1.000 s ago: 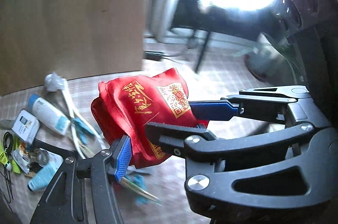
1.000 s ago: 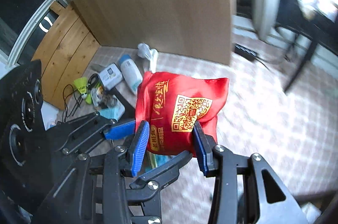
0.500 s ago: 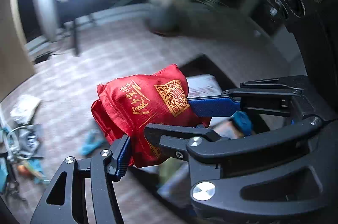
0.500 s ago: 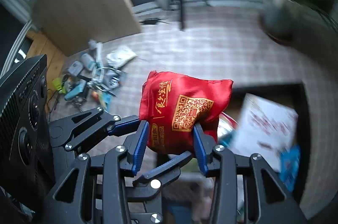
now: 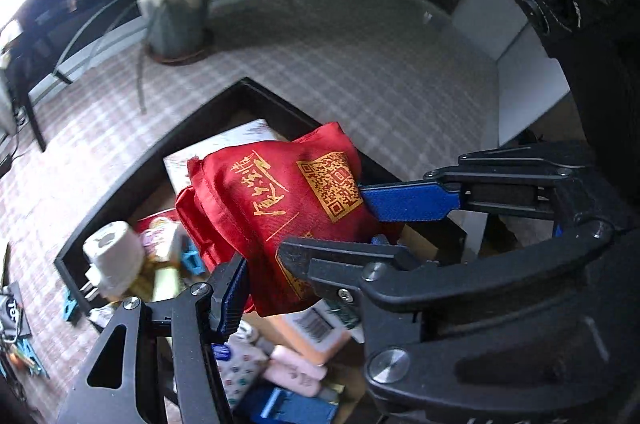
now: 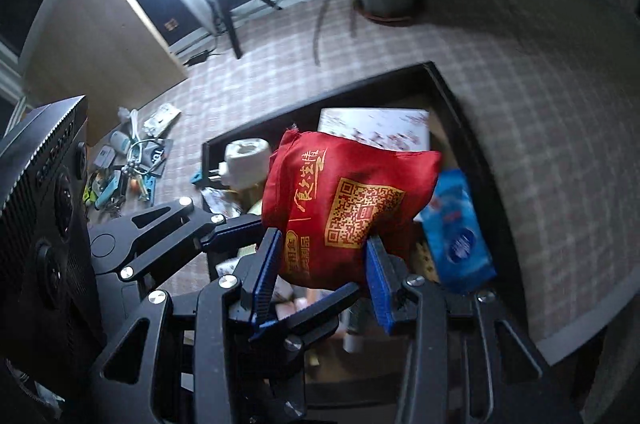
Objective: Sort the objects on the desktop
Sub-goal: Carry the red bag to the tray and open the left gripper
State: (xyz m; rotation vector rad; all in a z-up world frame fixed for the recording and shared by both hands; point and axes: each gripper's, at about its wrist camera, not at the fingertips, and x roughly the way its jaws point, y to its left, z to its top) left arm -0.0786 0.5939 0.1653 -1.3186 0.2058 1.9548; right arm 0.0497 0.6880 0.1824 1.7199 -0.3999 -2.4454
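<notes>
Right wrist view first: my right hand-held gripper point(image 6: 322, 272) is clamped on the red cloth pouch point(image 6: 348, 208), its blue pads pressing the pouch's lower edge from both sides, gold lettering and a QR code facing me. My left hand-held gripper point(image 5: 304, 238) is clamped on the same red cloth pouch point(image 5: 276, 212), one blue finger point(image 5: 412, 200) reaching in from the right of it and the other pad low on its left corner. So I hold the pouch between both tools, lifted above the black-rimmed tray point(image 6: 448, 92) that lies just beyond my fingertips.

Under the pouch, in the tray, I see a white plug adapter point(image 5: 112, 258) to the left of my left tool, a white printed box point(image 6: 376, 128) behind the pouch, and a blue packet point(image 6: 456, 228) to the right of my right tool. Pink bars point(image 5: 296, 370) and a barcode-labelled box point(image 5: 320, 328) lie below my left tool.

Farther out, the checkered surface point(image 6: 540, 96) carries a scatter of small items point(image 6: 128, 164) far to my right tool's left, and a potted plant point(image 5: 176, 16) stands well beyond the tray.
</notes>
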